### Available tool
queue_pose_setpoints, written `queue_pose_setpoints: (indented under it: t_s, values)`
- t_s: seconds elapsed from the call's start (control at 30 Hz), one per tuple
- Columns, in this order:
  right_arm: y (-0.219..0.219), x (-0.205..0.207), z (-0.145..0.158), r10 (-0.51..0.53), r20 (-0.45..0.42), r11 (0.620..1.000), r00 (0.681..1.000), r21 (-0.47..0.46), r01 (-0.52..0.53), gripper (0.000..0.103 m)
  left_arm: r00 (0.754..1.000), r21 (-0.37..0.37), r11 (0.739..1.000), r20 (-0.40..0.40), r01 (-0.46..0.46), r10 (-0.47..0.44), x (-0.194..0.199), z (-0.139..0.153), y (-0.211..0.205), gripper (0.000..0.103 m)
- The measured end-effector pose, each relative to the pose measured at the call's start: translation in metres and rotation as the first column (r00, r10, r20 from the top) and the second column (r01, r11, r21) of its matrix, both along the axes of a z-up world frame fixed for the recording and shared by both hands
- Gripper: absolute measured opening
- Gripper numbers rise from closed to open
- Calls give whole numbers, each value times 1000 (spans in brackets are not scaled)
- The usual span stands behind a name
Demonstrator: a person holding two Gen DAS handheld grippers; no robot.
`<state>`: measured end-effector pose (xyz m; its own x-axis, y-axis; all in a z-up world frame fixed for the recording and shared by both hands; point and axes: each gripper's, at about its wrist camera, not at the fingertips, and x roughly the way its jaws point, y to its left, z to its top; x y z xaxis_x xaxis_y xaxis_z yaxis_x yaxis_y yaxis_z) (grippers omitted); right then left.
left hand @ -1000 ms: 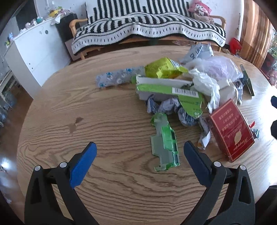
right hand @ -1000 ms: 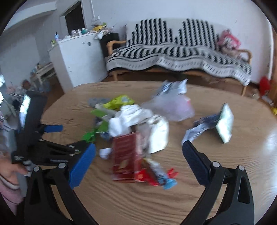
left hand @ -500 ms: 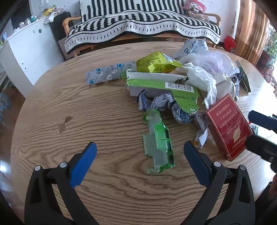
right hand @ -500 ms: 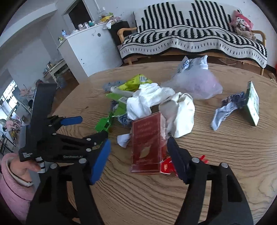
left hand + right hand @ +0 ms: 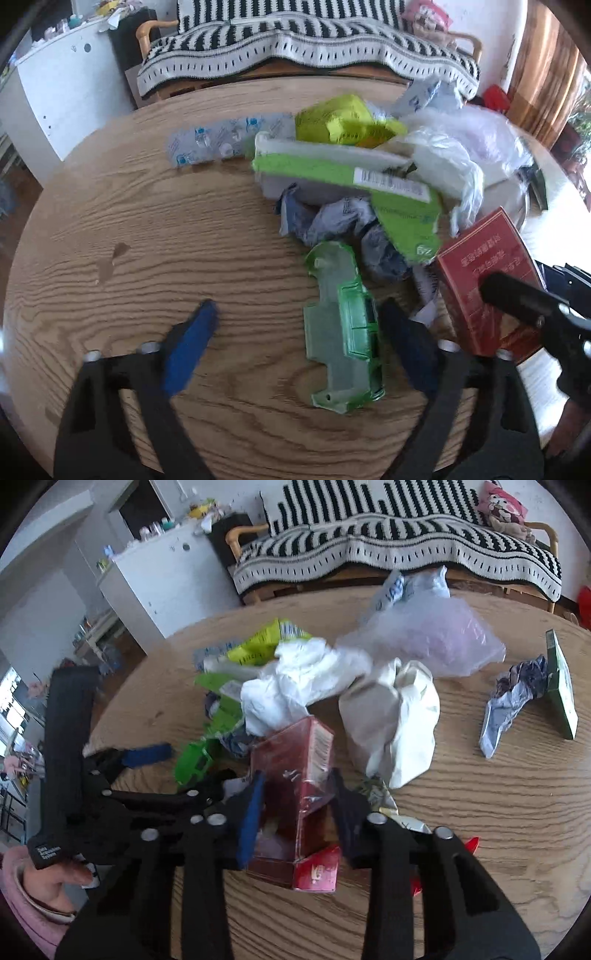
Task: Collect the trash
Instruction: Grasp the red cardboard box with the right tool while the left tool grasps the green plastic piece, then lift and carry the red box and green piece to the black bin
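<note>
Trash covers the middle of a round wooden tabletop (image 5: 155, 229) as two hand-held grippers come in over it. At far left in the right wrist view, a hand (image 5: 55, 882) in a pink sleeve (image 5: 22, 908) grips the left hand-held gripper (image 5: 299, 328), whose jaws stand fairly wide and are closing; a translucent green plastic tray (image 5: 343, 332) lies flat on the wood between its blue pads, nearer the right one, and neither pad presses on it. Behind the tray sit a foil blister strip (image 5: 221, 138), a yellow-green snack bag (image 5: 343, 120), a flattened green-and-white carton (image 5: 354, 173) with a barcode, and crumpled silvery wrappers (image 5: 332, 221). Right of the tray, the right hand-held gripper (image 5: 295, 790) has its jaws narrow and closing on either side of a red cigarette box (image 5: 295, 764) in clear film; whether the pads already press on it cannot be told. Beyond the box lie a white plastic bag (image 5: 303, 679), a cream crumpled bag (image 5: 395, 716) and a clear pale-purple bag (image 5: 432, 635). At far right, well apart from the heap, a crumpled blue-grey wrapper (image 5: 509, 705) touches a green box (image 5: 561, 686) standing on edge. A striped blanket-covered sofa (image 5: 388, 542) stands behind the tabletop.
</note>
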<state>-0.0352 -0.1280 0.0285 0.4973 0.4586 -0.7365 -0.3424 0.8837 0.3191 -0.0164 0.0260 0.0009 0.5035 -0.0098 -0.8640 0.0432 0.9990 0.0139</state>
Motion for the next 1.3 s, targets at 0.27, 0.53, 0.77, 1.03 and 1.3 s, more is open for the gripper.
queue_pose_setpoints:
  t_s: [0.27,0.53,0.77,1.03,1.3]
  values:
    - [-21,-4,20,-53,79,997,995,55,48,26,999,-128,992,29,-19,23,-8,13,29,33]
    - [-37,-15,39,-92,143,992,985,102,78,25,995,-217,975,81,-45,64,-14,27,41,32]
    - [-63,-17,51,-229,199,972,953,103,212,25,993,-200,979,104,-27,49,-15,35,36,32]
    - [-74,-16,46,-271,177,961,946,94,258,25,994,-191,981,101,-31,51,-16,35,37,32]
    - [-69,-17,46,-256,175,966,951,77,246,25,994,-186,982,100,-32,51,-17,34,36,32]
